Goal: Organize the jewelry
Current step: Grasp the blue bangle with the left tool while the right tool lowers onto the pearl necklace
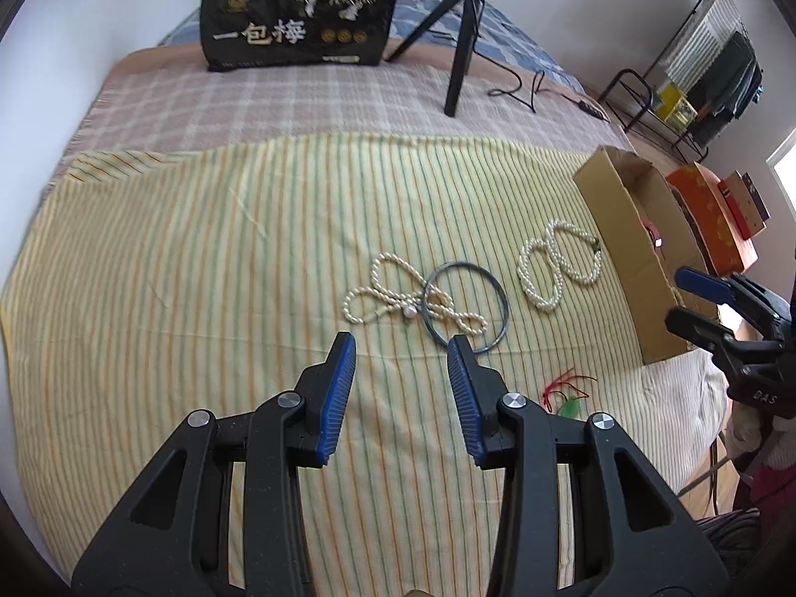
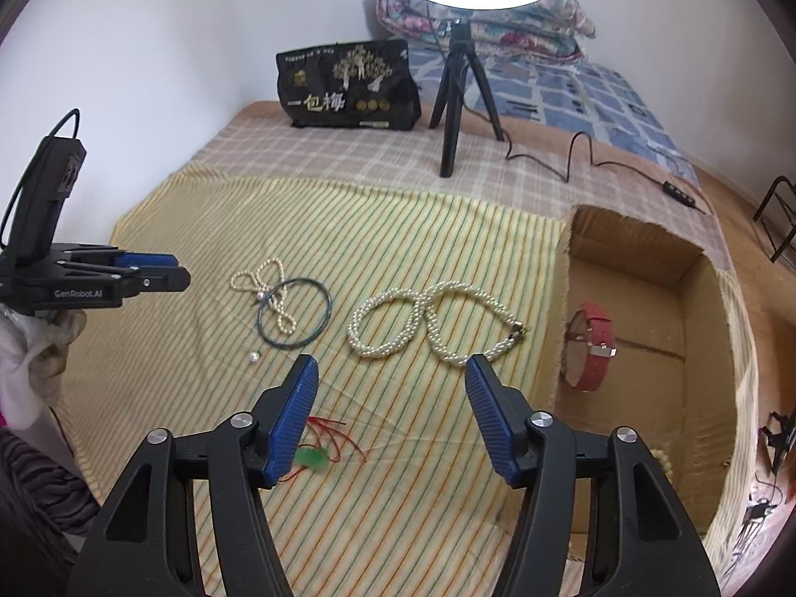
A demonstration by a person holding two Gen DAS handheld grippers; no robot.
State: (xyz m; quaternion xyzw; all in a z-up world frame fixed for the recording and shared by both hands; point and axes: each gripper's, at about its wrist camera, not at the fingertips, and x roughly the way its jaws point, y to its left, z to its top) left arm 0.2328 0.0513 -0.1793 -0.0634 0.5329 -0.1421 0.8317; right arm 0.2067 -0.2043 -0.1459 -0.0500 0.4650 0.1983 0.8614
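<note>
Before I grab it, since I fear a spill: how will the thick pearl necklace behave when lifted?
The thick pearl necklace lies in loose loops on the striped cloth, so it is probably floppy and will dangle from one pinch. Its smooth round beads may slip between pads. A loose pearl nearby suggests that such strands can shed beads.

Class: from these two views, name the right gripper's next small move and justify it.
Probably lower the right gripper, open and empty, onto the thick pearl necklace lying just ahead on the striped cloth; the cardboard box beside it already holds a red strap.
</note>
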